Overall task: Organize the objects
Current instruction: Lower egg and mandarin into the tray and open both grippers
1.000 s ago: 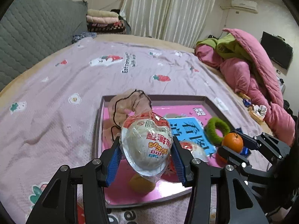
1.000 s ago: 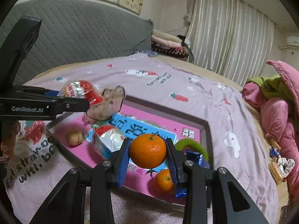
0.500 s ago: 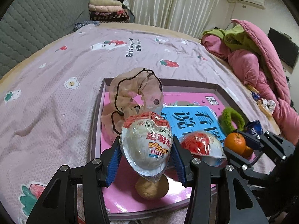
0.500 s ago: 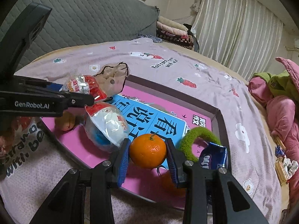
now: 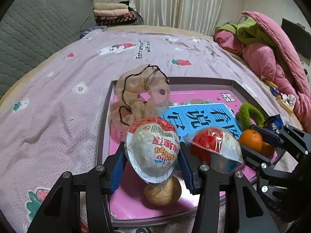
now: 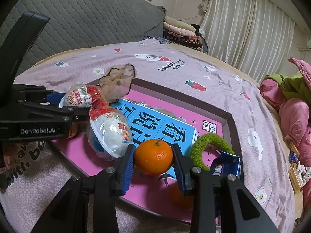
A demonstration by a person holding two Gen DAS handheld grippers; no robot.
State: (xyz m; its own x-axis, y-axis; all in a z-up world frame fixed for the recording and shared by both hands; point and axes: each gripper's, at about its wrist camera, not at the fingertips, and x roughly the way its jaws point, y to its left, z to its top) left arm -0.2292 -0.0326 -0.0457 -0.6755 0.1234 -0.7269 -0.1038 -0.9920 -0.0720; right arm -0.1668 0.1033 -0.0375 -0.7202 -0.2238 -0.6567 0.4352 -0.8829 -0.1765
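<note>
A pink-lined tray [image 5: 196,82] [image 6: 227,124] lies on the bed. My left gripper [image 5: 152,155] [image 6: 64,102] is shut on a wrapped toy egg [image 5: 152,151] [image 6: 79,97], held just above the tray's near left part. My right gripper [image 6: 153,159] [image 5: 252,137] is shut on an orange [image 6: 153,157] [image 5: 250,139] over the tray's near right part. A second wrapped egg [image 5: 215,149] [image 6: 110,134] lies in the tray between them. In the tray too are a beige gauze pouch [image 5: 140,95] [image 6: 118,83], a brown round fruit [image 5: 163,191], a green fuzzy ring [image 6: 211,145] [image 5: 250,112], a blue snack packet [image 6: 225,165] and another orange [image 6: 180,196].
The bed has a lilac strawberry-print sheet [image 5: 58,101]. A pink and green quilt [image 5: 272,44] is heaped at the right. A grey padded headboard [image 6: 87,19] rises at the left, with folded blankets [image 5: 114,13] and curtains behind.
Both grippers have sunk toward the tray with their loads still held. The tray and its contents now loom larger and closer in both views.
</note>
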